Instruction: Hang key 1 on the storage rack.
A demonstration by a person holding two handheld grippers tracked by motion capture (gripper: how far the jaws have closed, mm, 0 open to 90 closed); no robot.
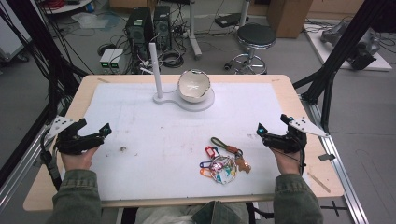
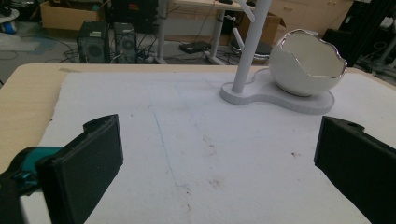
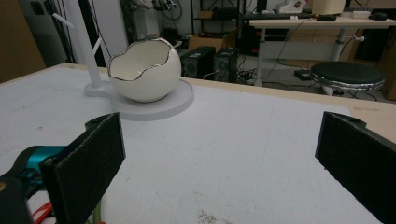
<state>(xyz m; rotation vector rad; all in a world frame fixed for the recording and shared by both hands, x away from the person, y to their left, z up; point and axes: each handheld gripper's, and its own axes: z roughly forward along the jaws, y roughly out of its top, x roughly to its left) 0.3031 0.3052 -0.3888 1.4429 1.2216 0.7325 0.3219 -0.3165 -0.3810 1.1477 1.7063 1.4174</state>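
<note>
High view: both grippers, left gripper [image 1: 97, 126] and right gripper [image 1: 271, 123], spread wide; key bunch [image 1: 224, 163] strap seemingly points far-left.

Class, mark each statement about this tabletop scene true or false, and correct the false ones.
1. The egg-shaped bowl sits on a white stand. True.
2. The left gripper is shut on the keys. False: its jaws are open and empty.
3. The bunch of keys lies nearer the right gripper. True.
4. The bowl lies tipped over on the white mat. False: it rests upright on the stand.
5. Both grippers are open. True.
</note>
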